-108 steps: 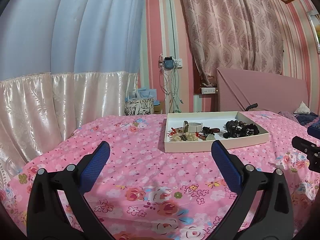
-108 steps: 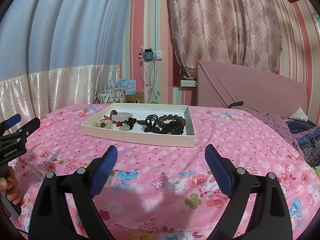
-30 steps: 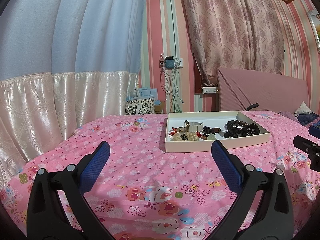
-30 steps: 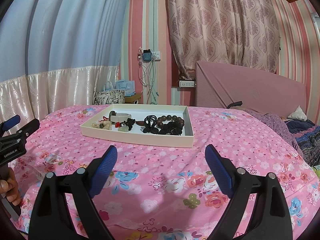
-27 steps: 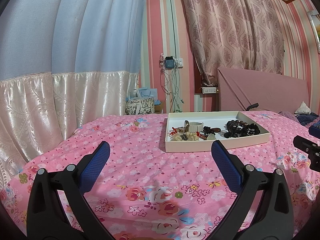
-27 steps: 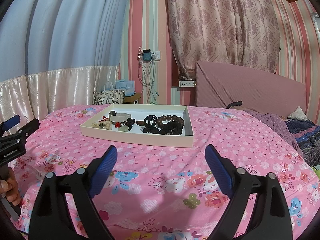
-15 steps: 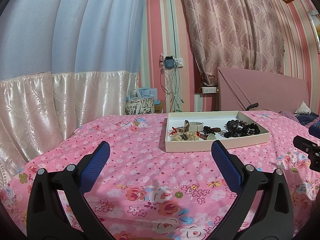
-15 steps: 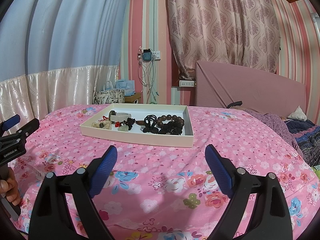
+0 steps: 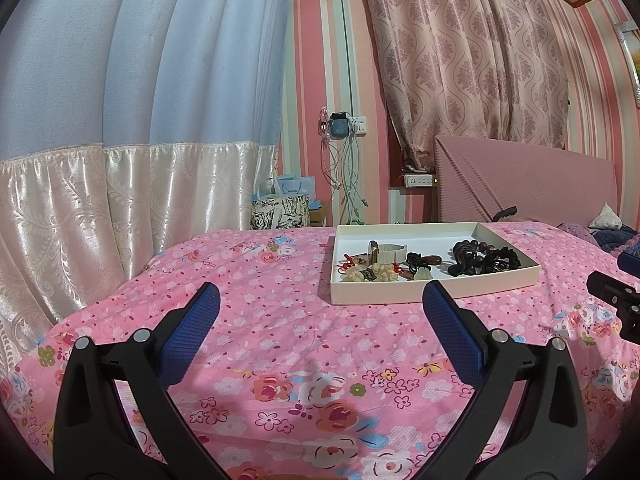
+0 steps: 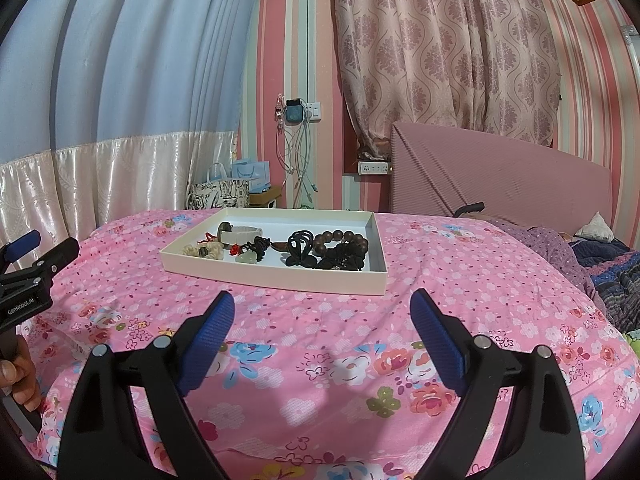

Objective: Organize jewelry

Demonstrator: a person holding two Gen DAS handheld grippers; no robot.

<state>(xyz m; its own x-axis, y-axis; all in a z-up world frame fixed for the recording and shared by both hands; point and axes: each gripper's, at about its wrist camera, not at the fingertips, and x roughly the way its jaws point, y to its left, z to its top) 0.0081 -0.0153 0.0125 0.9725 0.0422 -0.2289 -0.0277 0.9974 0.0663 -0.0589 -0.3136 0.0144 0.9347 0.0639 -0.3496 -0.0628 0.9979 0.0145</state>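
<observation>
Well back from the work, both grippers hover over a pink floral bedspread point(image 10: 320, 360) with nothing between their fingers. Seen from its own camera, the left gripper point(image 9: 320, 312) has its blue-padded fingers point(image 9: 192, 328) spread wide apart, and the right gripper point(image 10: 322, 312) is spread just as wide. A shallow cream tray point(image 10: 276, 276) rests on the bedspread ahead of both, well apart from either pair of fingertips.

All the jewelry lies inside the tray. Toward its left end sit a pale bangle point(image 10: 242, 234) and a cluster of cream beads point(image 10: 202, 251), with small red bits point(image 9: 346, 258) close by. Near the middle lies a pale green pendant point(image 10: 246, 259) on a dark cord. At the right end a brown bead bracelet point(image 10: 340, 238) lies against a tangle of black pieces point(image 10: 302, 248) (possibly hair clips or bands; the tangle is too dense to sort out).

From the right wrist camera, the left gripper shows at the far left edge point(image 10: 36, 260), held in a hand point(image 10: 18, 376). Behind the bed hang a blue and cream curtain point(image 9: 140, 120) and a patterned pink drape point(image 10: 440, 52) above a pink headboard point(image 10: 500, 176).
</observation>
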